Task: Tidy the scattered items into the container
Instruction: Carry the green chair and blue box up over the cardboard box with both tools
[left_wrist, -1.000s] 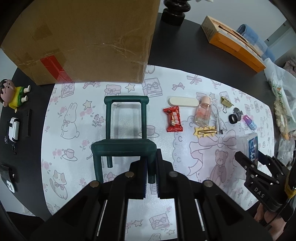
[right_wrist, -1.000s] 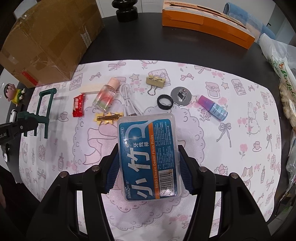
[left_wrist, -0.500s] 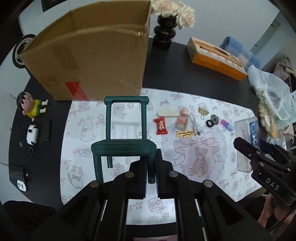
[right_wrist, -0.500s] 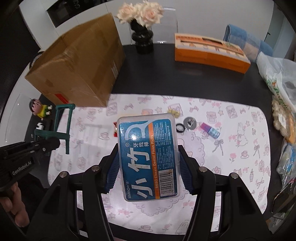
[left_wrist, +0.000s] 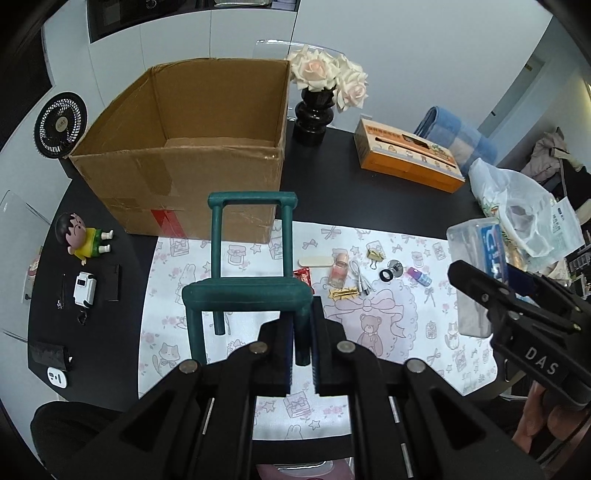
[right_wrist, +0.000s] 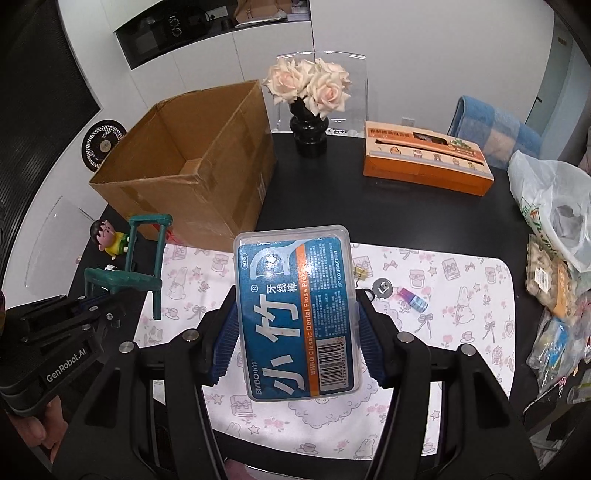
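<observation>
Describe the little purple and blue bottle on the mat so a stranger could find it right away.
Start at the white patterned mat in front of the cardboard box. Follow its row of small items to the right end, past the black ring. The small bottle lies on its side, the only purple and blue thing there.

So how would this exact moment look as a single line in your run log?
left hand-held gripper: shut on green toy chair | right hand-held gripper: shut on floss box | cardboard box: open
</observation>
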